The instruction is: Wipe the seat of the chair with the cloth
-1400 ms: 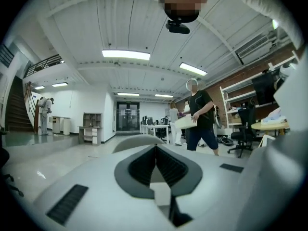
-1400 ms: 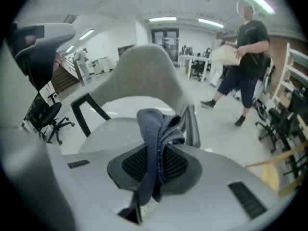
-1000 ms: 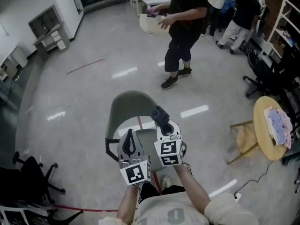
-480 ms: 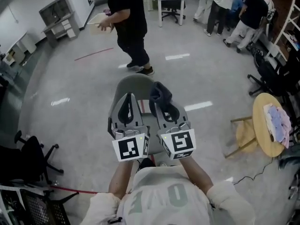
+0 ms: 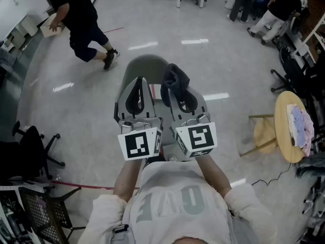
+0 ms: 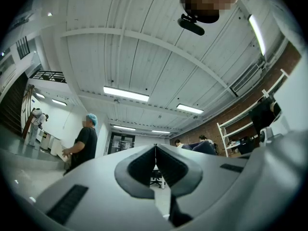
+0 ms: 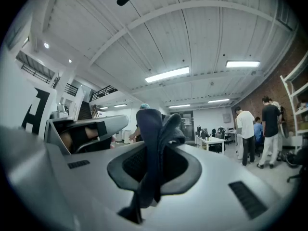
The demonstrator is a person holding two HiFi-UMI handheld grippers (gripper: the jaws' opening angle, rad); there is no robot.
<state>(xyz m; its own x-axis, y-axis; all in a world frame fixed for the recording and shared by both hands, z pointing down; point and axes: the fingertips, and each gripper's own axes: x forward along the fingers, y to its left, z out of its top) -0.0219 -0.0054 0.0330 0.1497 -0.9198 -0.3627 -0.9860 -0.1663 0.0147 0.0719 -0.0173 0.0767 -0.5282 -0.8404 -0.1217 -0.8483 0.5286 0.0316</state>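
Seen from my head, looking down: I hold both tools close in front of my chest, tips pointing away from me. My right hand-held gripper (image 5: 177, 91) is clamped on a dark cloth (image 5: 172, 78), which bunches up past the jaw tips. That gripper's own view shows the cloth (image 7: 151, 129) pinched between the jaws of the right hand-held gripper (image 7: 154, 153) and trailing back toward the camera. My left hand-held gripper (image 5: 138, 83) has nothing in it. Its own view shows the left hand-held gripper (image 6: 155, 150) with jaws pressed together and only the room beyond.

The grey chair (image 5: 148, 66) stands on the floor at twelve o'clock, directly beyond the tools. A strip of its seat (image 5: 159, 111) shows between them. A person (image 5: 81, 19) walks at ten o'clock, well apart.

I judge the wipe is not under way at this moment, because the cloth is lifted clear of the seat. The next move calls for tipping my right tool downward and lowering the cloth flat onto the seat. The left tool should keep out of its path.
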